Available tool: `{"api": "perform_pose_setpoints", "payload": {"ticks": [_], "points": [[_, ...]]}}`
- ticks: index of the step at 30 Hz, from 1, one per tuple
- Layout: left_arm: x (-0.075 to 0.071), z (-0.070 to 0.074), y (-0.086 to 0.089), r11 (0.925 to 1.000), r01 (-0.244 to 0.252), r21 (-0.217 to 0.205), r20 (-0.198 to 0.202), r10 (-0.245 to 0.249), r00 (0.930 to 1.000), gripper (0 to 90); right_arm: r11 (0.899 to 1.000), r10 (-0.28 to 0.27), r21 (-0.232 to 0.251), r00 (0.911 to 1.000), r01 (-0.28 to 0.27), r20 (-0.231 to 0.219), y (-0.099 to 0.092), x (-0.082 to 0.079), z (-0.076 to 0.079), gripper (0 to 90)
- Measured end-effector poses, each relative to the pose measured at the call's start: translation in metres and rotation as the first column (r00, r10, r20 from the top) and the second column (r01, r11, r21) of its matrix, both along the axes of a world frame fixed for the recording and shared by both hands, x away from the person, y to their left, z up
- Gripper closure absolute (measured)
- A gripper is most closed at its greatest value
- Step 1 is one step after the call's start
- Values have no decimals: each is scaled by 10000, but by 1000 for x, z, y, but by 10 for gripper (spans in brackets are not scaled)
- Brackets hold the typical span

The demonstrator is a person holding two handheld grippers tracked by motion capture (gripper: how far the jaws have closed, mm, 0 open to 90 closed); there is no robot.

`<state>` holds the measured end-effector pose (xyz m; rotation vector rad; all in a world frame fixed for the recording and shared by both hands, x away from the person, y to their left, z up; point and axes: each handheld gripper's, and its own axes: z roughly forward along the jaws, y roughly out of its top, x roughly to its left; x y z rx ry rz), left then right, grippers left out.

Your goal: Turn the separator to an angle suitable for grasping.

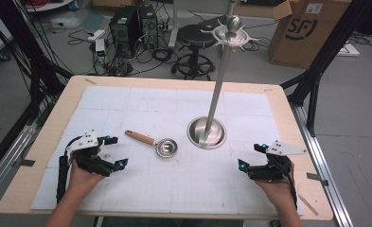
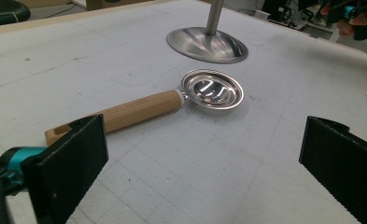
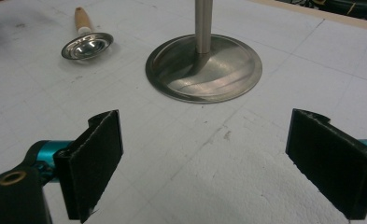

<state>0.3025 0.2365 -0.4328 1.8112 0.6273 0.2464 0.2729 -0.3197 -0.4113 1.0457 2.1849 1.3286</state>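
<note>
Two grippers, mine, rest wide apart with nothing between the jaws: left gripper [image 1: 109, 150], right gripper [image 1: 251, 156]. Wooden-handled steel ladle [image 1: 156, 144] lies at two o'clock of the left; a careless pinch could roll its round handle toward the hanging stand [image 1: 207, 132].
</note>
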Motion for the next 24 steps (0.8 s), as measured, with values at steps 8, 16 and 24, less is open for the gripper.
{"api": "perform_pose_setpoints", "payload": {"ticks": [8,16,24], "points": [[-3,1,-4,9997,225,73,-48,-225,9997,18,10000,-16,17,9999,16,-110,-1,0,-2,97],[-1,0,-3,9997,244,-75,-133,-245,9996,18,9999,15,-107,10000,-16,-85,3,-2,0,97],[-1,-1,-5,9996,260,127,-173,-258,9995,44,9998,42,-178,9998,-45,-174,2,0,-2,97]]}}
